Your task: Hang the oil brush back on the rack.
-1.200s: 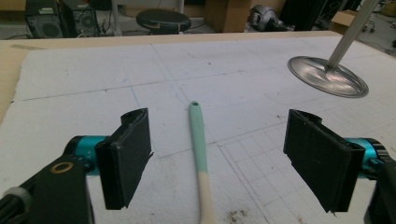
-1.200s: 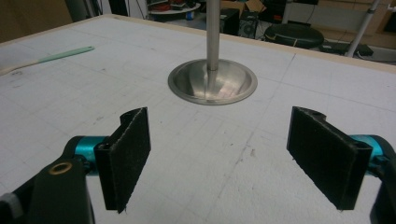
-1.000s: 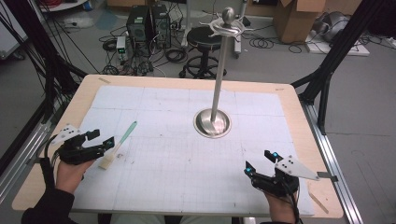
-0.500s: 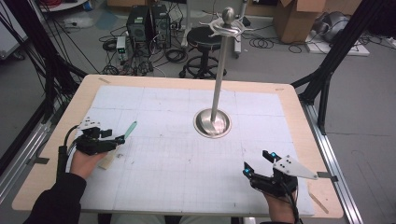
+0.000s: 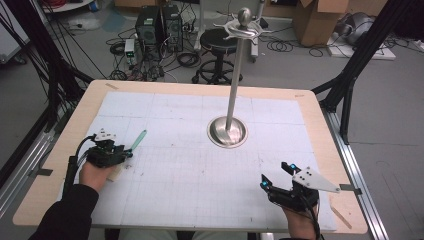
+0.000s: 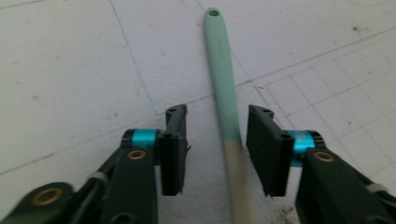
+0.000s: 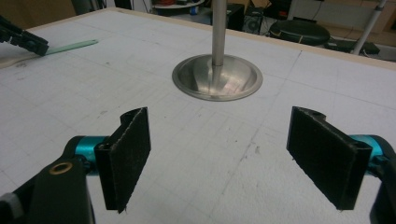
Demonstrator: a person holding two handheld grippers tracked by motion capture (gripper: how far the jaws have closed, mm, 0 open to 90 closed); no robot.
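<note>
On the left of the surface point(image 5: 190, 210) lies the mint-and-cream spatula point(image 6: 224, 102), its long axis running away from our left claw point(image 6: 215, 147), whose jaws have just been closing and straddle the handle without touching. Our right claw point(image 7: 233, 158) waits released, well apart.

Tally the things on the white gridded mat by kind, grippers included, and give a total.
Mint-green and beige handled utensil: 1
Polished steel stand with round base and tall pole: 1
Black two-jaw grippers, left gripper and right gripper: 2
Total: 4
</note>
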